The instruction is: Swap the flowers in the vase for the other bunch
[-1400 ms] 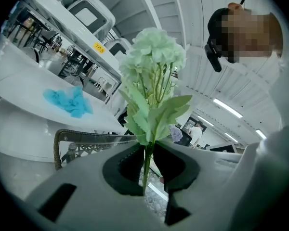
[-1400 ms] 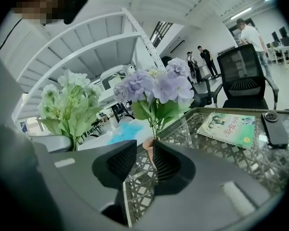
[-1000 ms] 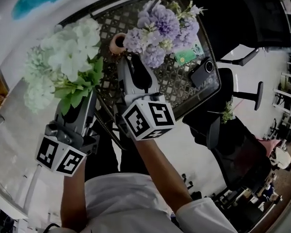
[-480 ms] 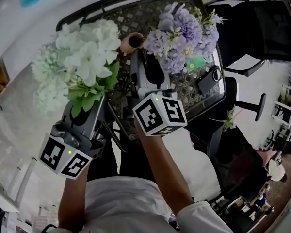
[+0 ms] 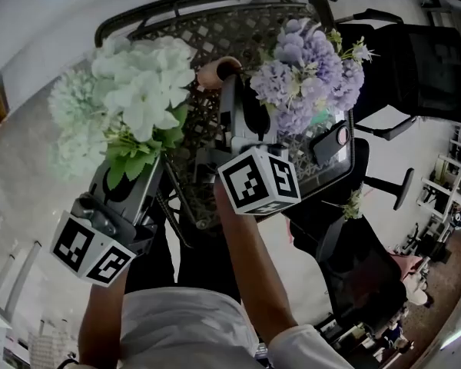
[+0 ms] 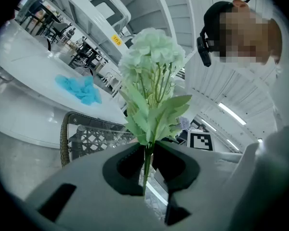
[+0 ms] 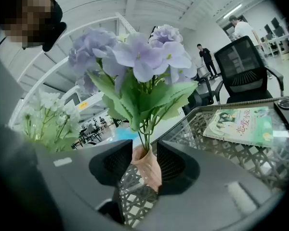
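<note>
On the lattice table (image 5: 150,23) stands the purple bunch (image 5: 307,75) in its small pinkish vase (image 5: 213,74), with the white bunch (image 5: 138,98) beside it, its thin stems (image 6: 147,155) clenched in the left gripper (image 6: 145,167). Both bunches look light and top-heavy and the vase easy to tip, so the purple one is best pinched low on its stems, just above the mouth. The right gripper (image 7: 144,160) has just been opening, jaws spread either side of the vase (whether a pad touches is unclear), hiding its foot.

The green book (image 7: 238,125) carries a line of Chinese characters on its cover, too small to read with certainty.
</note>
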Demonstrator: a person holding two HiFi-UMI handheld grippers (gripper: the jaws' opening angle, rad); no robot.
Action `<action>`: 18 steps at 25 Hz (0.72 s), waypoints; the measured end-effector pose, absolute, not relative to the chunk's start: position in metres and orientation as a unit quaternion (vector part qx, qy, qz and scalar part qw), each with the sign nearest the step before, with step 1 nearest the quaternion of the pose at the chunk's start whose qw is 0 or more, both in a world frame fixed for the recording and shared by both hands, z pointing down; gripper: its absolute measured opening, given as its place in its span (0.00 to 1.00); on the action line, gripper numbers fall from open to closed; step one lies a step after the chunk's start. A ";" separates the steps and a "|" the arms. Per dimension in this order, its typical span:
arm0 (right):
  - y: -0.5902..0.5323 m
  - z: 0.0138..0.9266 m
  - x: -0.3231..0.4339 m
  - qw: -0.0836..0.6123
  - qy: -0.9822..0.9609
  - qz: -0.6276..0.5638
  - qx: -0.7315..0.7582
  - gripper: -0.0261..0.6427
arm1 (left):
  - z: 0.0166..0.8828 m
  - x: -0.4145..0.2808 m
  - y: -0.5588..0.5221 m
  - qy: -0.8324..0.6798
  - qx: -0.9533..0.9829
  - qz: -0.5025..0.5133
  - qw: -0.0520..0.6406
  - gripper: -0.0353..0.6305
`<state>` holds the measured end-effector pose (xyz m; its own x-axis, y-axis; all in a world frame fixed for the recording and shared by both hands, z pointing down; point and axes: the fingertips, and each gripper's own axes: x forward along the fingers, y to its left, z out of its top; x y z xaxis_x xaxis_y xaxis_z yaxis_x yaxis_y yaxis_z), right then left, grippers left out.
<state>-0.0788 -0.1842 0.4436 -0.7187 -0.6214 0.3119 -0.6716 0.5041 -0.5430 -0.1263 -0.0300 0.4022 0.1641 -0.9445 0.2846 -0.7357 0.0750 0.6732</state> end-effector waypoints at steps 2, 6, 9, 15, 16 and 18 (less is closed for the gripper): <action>-0.185 0.441 -0.081 0.031 -0.866 0.332 0.373 0.27 | 0.403 -0.128 -0.028 -0.634 0.665 -0.134 0.372 0.15; -0.189 0.440 -0.084 0.022 -0.865 0.333 0.375 0.27 | 0.405 -0.128 -0.025 -0.635 0.668 -0.125 0.367 0.15; -0.195 0.439 -0.083 0.018 -0.867 0.329 0.374 0.27 | 0.406 -0.126 -0.026 -0.637 0.665 -0.131 0.367 0.15; -0.197 0.435 -0.089 0.009 -0.867 0.325 0.377 0.22 | 0.405 -0.133 -0.023 -0.640 0.661 -0.133 0.367 0.15; -0.198 0.435 -0.088 0.010 -0.867 0.324 0.378 0.21 | 0.405 -0.133 -0.023 -0.640 0.661 -0.134 0.368 0.15; -0.199 0.435 -0.086 0.008 -0.866 0.325 0.379 0.20 | 0.405 -0.132 -0.023 -0.641 0.661 -0.134 0.368 0.15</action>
<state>-0.0863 -0.1989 0.4353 -0.7121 -0.6522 0.2599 -0.6619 0.5003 -0.5581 -0.1323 -0.0225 0.4049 0.1435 -0.9449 0.2943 -0.7479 0.0912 0.6575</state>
